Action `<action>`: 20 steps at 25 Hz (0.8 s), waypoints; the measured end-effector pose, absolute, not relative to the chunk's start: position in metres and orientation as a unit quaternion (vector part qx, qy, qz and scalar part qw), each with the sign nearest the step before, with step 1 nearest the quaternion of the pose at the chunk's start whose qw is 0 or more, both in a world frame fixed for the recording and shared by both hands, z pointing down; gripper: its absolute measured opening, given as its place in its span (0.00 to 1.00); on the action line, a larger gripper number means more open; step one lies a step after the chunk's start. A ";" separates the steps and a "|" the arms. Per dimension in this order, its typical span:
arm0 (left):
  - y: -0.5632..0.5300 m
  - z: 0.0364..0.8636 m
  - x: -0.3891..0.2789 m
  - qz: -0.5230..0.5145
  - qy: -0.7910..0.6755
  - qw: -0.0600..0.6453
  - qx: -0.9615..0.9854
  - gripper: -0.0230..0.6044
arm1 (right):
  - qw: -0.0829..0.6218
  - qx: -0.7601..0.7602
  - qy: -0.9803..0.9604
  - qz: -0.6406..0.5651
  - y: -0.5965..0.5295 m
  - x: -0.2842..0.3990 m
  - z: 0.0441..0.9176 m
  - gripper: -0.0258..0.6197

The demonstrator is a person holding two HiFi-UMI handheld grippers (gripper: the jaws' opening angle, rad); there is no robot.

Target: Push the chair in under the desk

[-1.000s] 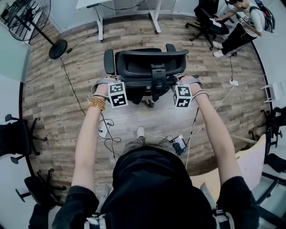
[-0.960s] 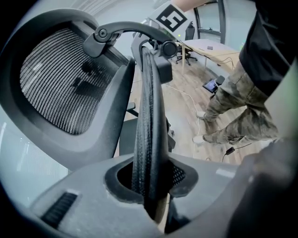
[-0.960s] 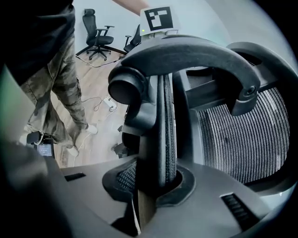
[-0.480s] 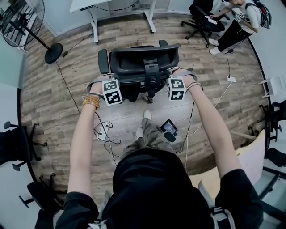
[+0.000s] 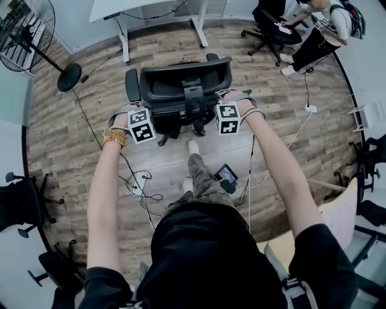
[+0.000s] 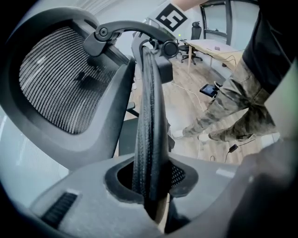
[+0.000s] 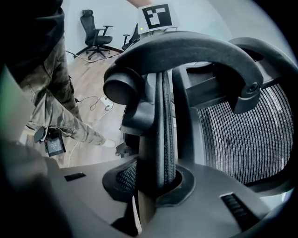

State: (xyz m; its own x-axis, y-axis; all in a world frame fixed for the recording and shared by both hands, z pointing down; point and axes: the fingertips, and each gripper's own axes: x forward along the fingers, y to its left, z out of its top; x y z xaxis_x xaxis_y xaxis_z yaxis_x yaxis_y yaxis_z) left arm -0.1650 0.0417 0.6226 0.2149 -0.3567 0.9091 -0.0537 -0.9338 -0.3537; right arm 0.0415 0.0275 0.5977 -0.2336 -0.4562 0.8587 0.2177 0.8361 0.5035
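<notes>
Head view: black mesh-backed office chair (image 5: 181, 84) near white desk (image 5: 114, 7), not under it.
Jaws: left gripper (image 6: 149, 186) and right gripper (image 7: 156, 186) each clamped on backrest edge (image 6: 148, 116).
Risk: uneven push may swivel chair; armrest (image 5: 131, 84) could hit desk leg (image 5: 124, 43).

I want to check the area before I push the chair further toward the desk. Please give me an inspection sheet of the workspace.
Surface: wood-plank floor.
Job's things: black mesh office chair, not yet under the white desk.
Clutter: small screen device hanging by the person's leg.
Grippers: left gripper and right gripper each clamped on an edge of that chair.
Cables: tangle of cables on the floor near the person's feet; a white cable runs rightward.
Surroundings: standing fan at left, other office chairs at the edges, a seated person far right.
</notes>
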 end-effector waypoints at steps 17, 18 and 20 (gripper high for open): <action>-0.016 0.622 -0.171 -0.621 0.149 0.103 -0.763 0.17 | 0.603 0.062 -0.738 -0.297 -0.042 0.036 0.597 0.13; -0.020 0.622 -0.172 -0.621 0.150 0.104 -0.762 0.17 | 0.601 0.062 -0.738 -0.299 -0.046 0.034 0.597 0.13; -0.026 0.622 -0.175 -0.621 0.152 0.104 -0.762 0.17 | 0.600 0.062 -0.738 -0.303 -0.054 0.032 0.598 0.13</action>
